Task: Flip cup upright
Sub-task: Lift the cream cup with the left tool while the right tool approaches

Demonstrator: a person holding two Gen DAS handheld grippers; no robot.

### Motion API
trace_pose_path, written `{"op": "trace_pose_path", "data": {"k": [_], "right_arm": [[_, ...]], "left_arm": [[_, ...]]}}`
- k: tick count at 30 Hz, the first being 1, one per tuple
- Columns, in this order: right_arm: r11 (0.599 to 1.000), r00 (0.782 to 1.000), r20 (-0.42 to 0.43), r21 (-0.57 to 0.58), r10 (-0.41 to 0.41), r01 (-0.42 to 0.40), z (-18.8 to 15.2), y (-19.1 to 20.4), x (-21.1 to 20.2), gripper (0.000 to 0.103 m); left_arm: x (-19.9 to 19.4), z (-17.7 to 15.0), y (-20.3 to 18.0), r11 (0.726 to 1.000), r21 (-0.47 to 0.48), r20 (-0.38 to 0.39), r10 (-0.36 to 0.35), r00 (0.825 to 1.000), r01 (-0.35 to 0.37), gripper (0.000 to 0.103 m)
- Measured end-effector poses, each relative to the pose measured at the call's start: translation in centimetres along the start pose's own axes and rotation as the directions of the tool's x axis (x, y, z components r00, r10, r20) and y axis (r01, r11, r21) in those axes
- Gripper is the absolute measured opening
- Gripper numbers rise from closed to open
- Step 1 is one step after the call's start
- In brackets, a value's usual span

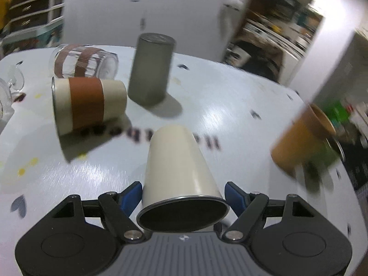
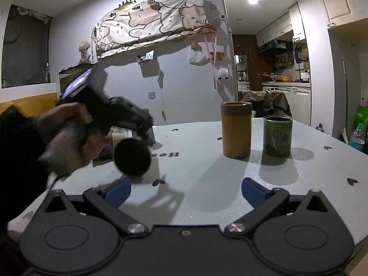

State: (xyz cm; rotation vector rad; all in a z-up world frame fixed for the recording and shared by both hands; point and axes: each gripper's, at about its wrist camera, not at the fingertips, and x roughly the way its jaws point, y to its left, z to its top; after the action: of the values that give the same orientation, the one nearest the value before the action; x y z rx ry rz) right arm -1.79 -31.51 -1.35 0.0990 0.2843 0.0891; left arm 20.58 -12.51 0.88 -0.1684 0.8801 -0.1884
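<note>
Cream cup (image 1: 177, 165) between the blue pads of the left hand-held gripper (image 1: 184, 195), dark open mouth toward the camera, closed end pointing away over the table (image 1: 230, 105). Left pad against the cup wall; right pad just beside it, contact not resolvable. Gripped, apparently, and lifted: right wrist view shows the same cup (image 2: 132, 157) held clear of the table, tilted, mouth facing the right camera, shadow below. No label visible on the cup.

Dark printed lettering on the table behind the cup, blurred and upside down in left view; right view reads "Hea", remainder hidden behind cup and left hand (image 2: 76, 138). Small dark heart marks scattered over the table.

Right hand-held gripper (image 2: 186, 193) low over the table, jaws wide apart, nothing between them.

Surroundings, left view: cream cup with brown band (image 1: 88, 101) lying on its side; glass with brown stripes (image 1: 85, 61) on its side behind it; grey cylinder (image 1: 151, 69) standing mouth-down. Clear glass item at far left edge, cut off, not identifiable. Strong motion blur at right.

Right view: tan cup (image 2: 235, 130) upright, green tin (image 2: 277, 135) upright just beside it, not touching; cartoon figure printed on the tin, no readable text. Same tan cup (image 1: 303, 140) in left view smeared, tin behind it barely discernible. Left gripper body and hand blurred.
</note>
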Motion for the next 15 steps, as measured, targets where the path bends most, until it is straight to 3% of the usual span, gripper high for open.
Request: {"op": "trace_pose_path", "data": {"k": [5, 15], "right_arm": [[1.0, 1.0, 0.014, 0.009, 0.003, -0.003, 0.4, 0.0, -0.1, 0.103], [1.0, 1.0, 0.011, 0.01, 0.011, -0.011, 0.6, 0.6, 0.1, 0.103]], "left_arm": [[-3.2, -3.1, 0.2, 0.995, 0.092, -0.039, -0.044, 0.998, 0.047, 0.073], [-7.9, -6.9, 0.5, 0.962, 0.25, -0.059, -0.097, 0.994, 0.109, 0.071]]}}
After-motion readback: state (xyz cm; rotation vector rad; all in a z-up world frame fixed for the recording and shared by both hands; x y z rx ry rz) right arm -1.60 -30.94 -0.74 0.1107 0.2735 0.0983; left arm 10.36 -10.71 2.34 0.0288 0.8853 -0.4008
